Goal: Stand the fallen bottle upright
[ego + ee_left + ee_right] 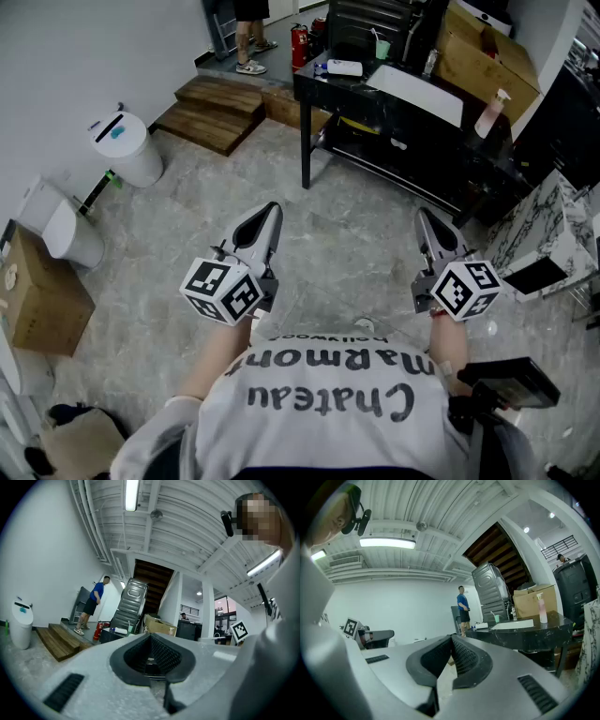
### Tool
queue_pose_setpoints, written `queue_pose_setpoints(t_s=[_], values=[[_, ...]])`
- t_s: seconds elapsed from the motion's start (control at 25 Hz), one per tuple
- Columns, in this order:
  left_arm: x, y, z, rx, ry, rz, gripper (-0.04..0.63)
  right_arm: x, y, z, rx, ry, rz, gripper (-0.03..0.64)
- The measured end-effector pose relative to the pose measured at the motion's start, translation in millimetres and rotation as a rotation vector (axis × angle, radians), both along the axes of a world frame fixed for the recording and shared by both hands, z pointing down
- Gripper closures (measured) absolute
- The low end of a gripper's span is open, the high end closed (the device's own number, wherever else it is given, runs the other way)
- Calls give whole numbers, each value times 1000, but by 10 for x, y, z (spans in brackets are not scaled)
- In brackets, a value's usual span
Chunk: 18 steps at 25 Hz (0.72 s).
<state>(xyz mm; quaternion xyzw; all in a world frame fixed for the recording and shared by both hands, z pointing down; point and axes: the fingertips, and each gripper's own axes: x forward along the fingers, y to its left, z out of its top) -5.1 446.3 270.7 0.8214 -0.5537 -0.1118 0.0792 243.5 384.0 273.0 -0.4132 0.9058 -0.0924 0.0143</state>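
Observation:
A white bottle (344, 67) with a blue end lies on its side on the black table (375, 105) far ahead; it is also small in the left gripper view (121, 630) and the right gripper view (479, 626). My left gripper (270, 212) and right gripper (424, 218) are held level over the floor, well short of the table and pointing toward it. In both gripper views the jaws meet at the tips, left (151, 637) and right (451, 639), with nothing between them.
On the table stand a pink spray bottle (491, 112), a green cup (382, 47) and a flat white sheet (417, 94). Left are wooden steps (214, 111), a white bin (127, 148) and a cardboard box (37, 295). A person (248, 37) stands at the back.

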Motion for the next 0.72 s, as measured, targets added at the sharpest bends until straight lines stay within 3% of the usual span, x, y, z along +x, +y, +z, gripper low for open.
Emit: queue_pose_setpoints(t_s=[0.36,0.72], values=[[-80,-232,185,-38,30,8,581,-71,-242,141,-38,27,3,606],[-180,-939,276,-67,28,7,580,-190,-1113,143,-40,-17,-27,604]])
